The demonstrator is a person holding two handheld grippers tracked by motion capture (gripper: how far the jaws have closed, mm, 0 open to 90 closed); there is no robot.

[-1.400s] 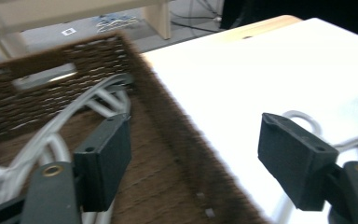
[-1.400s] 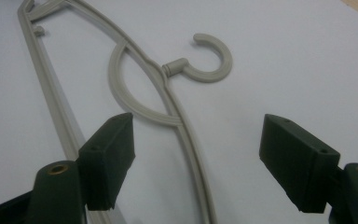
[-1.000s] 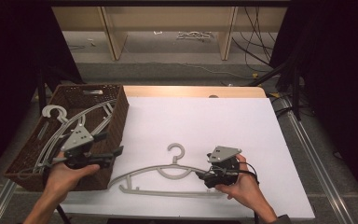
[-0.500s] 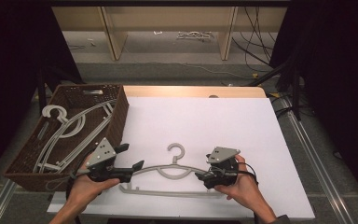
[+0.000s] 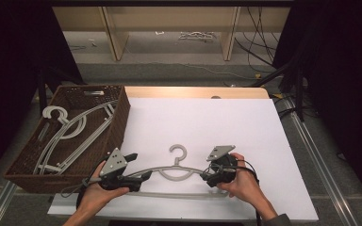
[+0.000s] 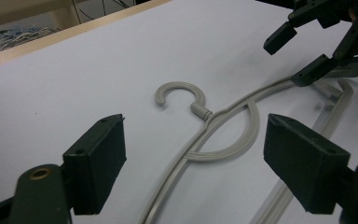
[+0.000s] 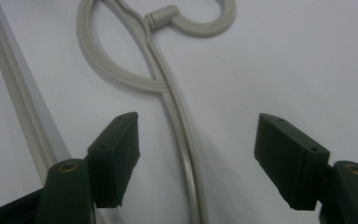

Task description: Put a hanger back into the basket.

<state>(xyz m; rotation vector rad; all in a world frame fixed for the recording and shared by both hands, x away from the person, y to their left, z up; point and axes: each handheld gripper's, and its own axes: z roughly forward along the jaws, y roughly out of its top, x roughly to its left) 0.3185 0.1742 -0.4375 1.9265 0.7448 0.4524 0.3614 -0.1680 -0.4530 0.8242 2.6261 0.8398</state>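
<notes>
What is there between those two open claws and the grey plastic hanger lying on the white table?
Nothing visible. The grey plastic hanger lies bare on the white table, its arms running between each gripper's open fingers: left gripper, right gripper.

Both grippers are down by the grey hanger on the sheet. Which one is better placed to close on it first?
Probably the right gripper: its open jaws straddle the hanger arm. The left gripper is open too, with the hanger's arm off-centre between its jaws.
</notes>
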